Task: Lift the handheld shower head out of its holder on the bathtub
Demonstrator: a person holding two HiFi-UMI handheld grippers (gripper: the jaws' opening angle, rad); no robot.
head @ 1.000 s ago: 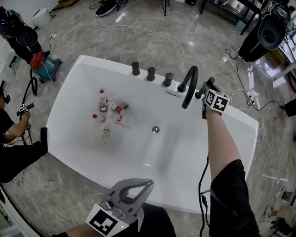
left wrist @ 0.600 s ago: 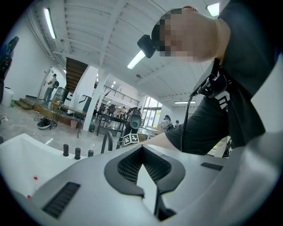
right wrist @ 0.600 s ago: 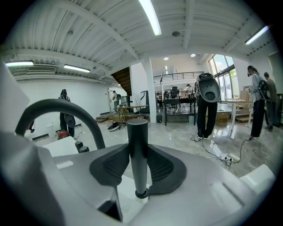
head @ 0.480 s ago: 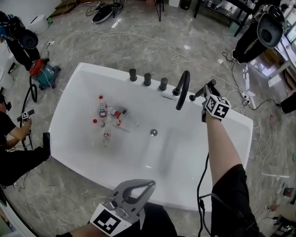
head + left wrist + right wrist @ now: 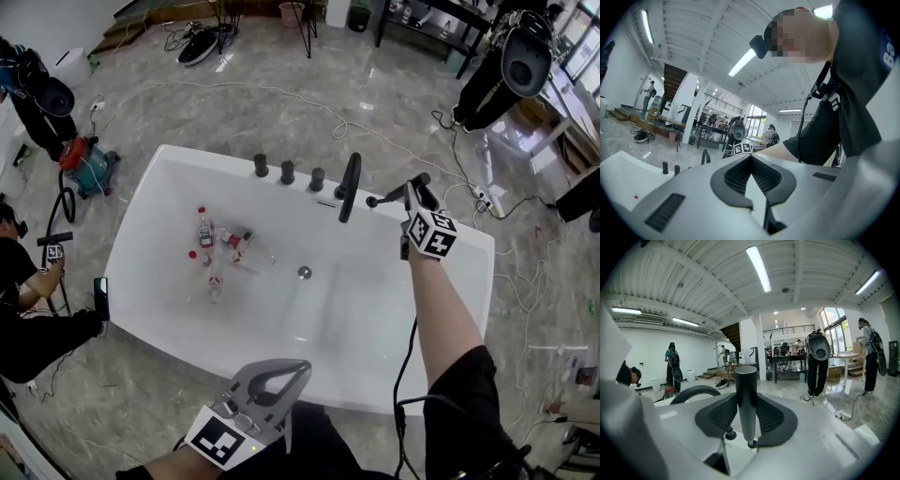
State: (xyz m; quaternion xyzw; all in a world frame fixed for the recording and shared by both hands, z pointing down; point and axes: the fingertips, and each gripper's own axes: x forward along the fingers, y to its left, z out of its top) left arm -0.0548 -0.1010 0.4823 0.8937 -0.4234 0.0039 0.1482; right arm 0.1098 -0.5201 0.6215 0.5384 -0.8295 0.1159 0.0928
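Since a second ago the right gripper (image 5: 746,404) is coming up off the far rim of the bathtub (image 5: 356,328), bringing the shower head (image 5: 745,376) with it. Head view is also pulling back, so more floor is showing round the bathtub. The left gripper (image 5: 750,158) is hanging at the bathtub's near rim, jaws pressed together, nothing in them.

Right jaws are clamping the black handle from both sides, and it's standing upright between the pads. Shower head is sitting above the bathtub's far rim, just right of the black spout (image 5: 349,186) and apart from it. Holder and hose aren't showing clearly, so I'm judging here: lift step is looking nearly done.

Next move, my read: keep raising straight until the handle's lower end is definitely free, holding the clamp steady and watching for hose drag or a swing into the spout.

Writing: gripper cubes are carrying only black-and-white square markers, no words. White lettering on the person's dark shirt is getting cut off at the frame edge. Labels on the bottles (image 5: 220,239) lying in the bathtub's left part are too small to read.
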